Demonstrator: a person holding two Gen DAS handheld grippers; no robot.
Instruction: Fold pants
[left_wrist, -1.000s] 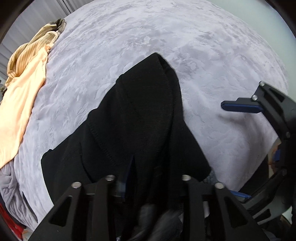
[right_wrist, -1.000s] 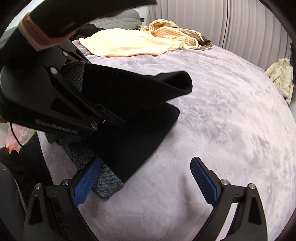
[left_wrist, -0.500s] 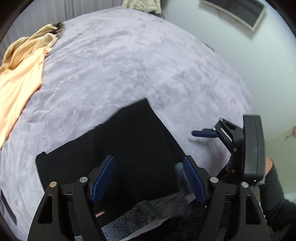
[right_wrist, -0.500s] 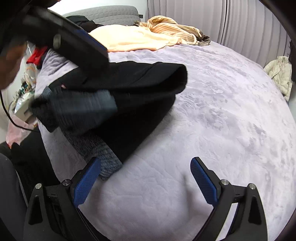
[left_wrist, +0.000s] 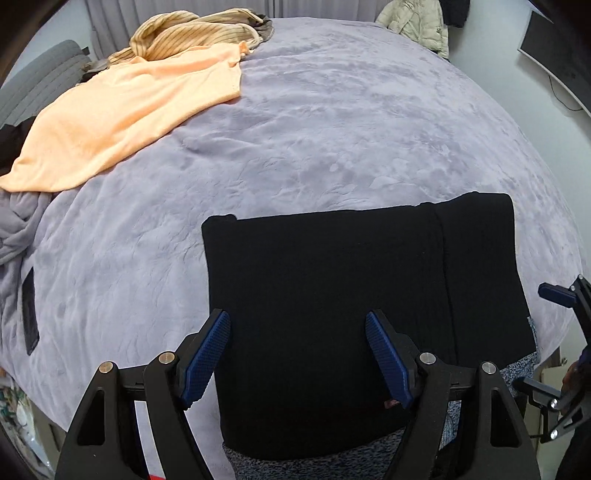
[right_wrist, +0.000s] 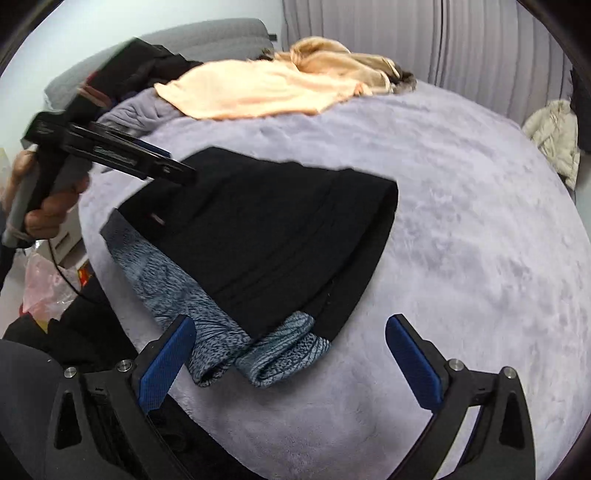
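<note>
The black pants (left_wrist: 332, 302) lie folded flat on the lavender bed cover (left_wrist: 332, 129), with a grey-blue knit lining showing at the near edge (left_wrist: 332, 465). My left gripper (left_wrist: 297, 360) is open and empty, held above the pants' near edge. In the right wrist view the pants (right_wrist: 266, 229) lie folded ahead, knit cuffs (right_wrist: 280, 354) sticking out near me. My right gripper (right_wrist: 291, 363) is open and empty, just short of the cuffs. The left gripper (right_wrist: 110, 151) shows at the left in the right wrist view, above the pants.
A peach garment (left_wrist: 122, 114) and a striped tan one (left_wrist: 192, 33) lie at the bed's far left. A grey blanket (left_wrist: 18, 229) bunches at the left edge. A cream jacket (right_wrist: 554, 140) hangs by the far wall. The bed's edge runs just below both grippers.
My left gripper let go of the black pants and opened, then pulled back. The lifted fold dropped and now lies flat. The right gripper stayed open and shifted little.
</note>
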